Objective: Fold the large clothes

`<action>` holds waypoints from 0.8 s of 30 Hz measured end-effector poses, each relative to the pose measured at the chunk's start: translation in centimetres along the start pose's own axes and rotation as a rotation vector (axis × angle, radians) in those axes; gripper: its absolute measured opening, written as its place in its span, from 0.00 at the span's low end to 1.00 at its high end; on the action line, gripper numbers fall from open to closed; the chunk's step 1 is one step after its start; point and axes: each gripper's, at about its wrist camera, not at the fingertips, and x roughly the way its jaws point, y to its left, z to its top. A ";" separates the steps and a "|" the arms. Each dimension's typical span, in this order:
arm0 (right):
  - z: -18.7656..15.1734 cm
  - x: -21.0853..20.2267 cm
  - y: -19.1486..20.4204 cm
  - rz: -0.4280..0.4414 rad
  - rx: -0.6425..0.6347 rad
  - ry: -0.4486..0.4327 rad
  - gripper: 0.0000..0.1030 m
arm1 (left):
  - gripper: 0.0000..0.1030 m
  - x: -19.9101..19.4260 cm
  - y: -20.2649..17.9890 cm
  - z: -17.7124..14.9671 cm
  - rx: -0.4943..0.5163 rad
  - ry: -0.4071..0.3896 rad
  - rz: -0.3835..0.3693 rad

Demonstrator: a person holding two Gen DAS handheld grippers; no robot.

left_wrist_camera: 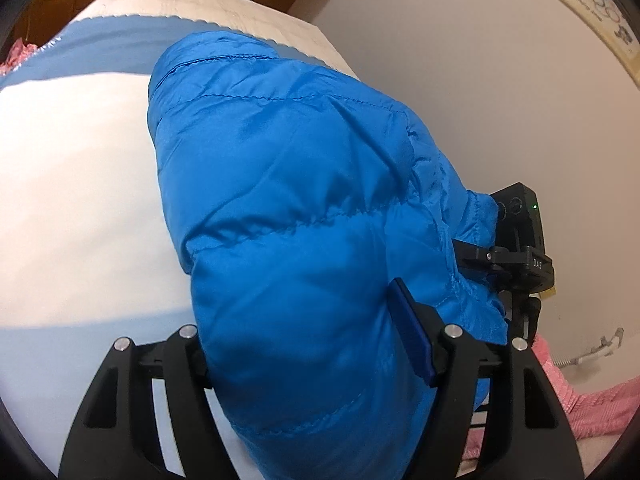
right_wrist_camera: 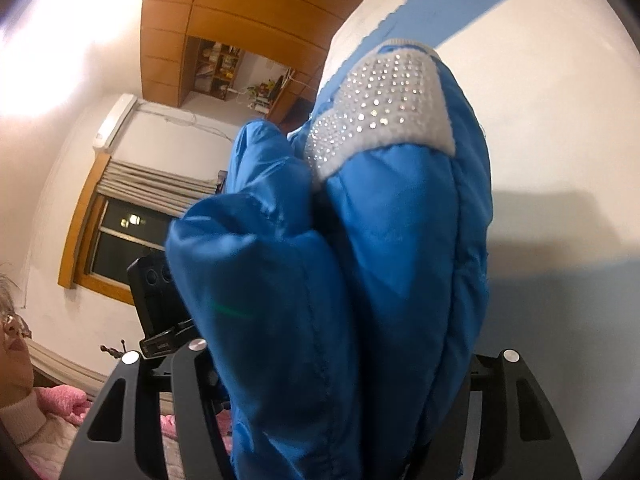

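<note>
A puffy blue quilted jacket [left_wrist_camera: 304, 184] is bunched up and lifted over a bed with a white and pale blue sheet [left_wrist_camera: 80, 200]. My left gripper [left_wrist_camera: 304, 320] is shut on a thick fold of it; the blue pad of one finger [left_wrist_camera: 412, 332] presses the fabric, and the other finger is hidden behind it. In the right wrist view the jacket [right_wrist_camera: 380, 260] shows a white patch studded with rhinestones [right_wrist_camera: 384, 108]. My right gripper [right_wrist_camera: 344, 320] is shut on another fold, its fingertips buried in fabric. Each view shows the other gripper beside the jacket [left_wrist_camera: 516, 240] [right_wrist_camera: 160, 300].
The bed sheet [right_wrist_camera: 560, 120] spreads out behind the jacket. A person in pink [right_wrist_camera: 16, 360] is at the lower left, with pink fabric [left_wrist_camera: 592, 408] near the bed edge. A window [right_wrist_camera: 120, 248], an air conditioner [right_wrist_camera: 116, 120] and wooden cupboards [right_wrist_camera: 240, 8] line the walls.
</note>
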 end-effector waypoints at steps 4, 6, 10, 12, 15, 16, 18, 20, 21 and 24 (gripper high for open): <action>3.4 2.7 0.2 -0.011 -0.024 0.037 0.61 | 0.67 0.2 2.9 2.3 -0.029 -0.018 0.012; 4.9 4.2 0.3 -0.014 -0.022 0.053 0.61 | 0.67 0.8 4.5 3.4 -0.051 -0.019 0.021; 7.8 7.3 -1.1 -0.021 -0.008 0.096 0.61 | 0.67 2.3 7.4 5.0 -0.097 -0.011 0.033; 9.3 9.1 -2.1 -0.029 0.006 0.119 0.61 | 0.67 3.1 8.9 5.7 -0.113 -0.003 0.046; 10.5 10.9 -3.7 -0.049 0.032 0.140 0.61 | 0.69 4.0 12.6 6.6 -0.165 0.028 0.061; 10.8 11.5 -4.5 -0.069 0.039 0.144 0.61 | 0.70 4.4 13.5 6.6 -0.184 0.033 0.061; 10.8 11.8 -6.0 -0.072 0.066 0.146 0.61 | 0.78 5.1 14.7 6.0 -0.198 0.032 0.048; 10.3 11.9 -7.4 -0.054 0.098 0.152 0.64 | 0.81 5.7 14.9 6.1 -0.199 0.032 0.051; 10.2 11.8 -7.7 -0.053 0.107 0.152 0.66 | 0.82 5.5 15.5 6.4 -0.200 0.031 0.053; 10.1 11.1 -7.4 -0.125 0.102 0.149 0.80 | 0.83 5.5 14.8 6.7 -0.209 0.045 0.074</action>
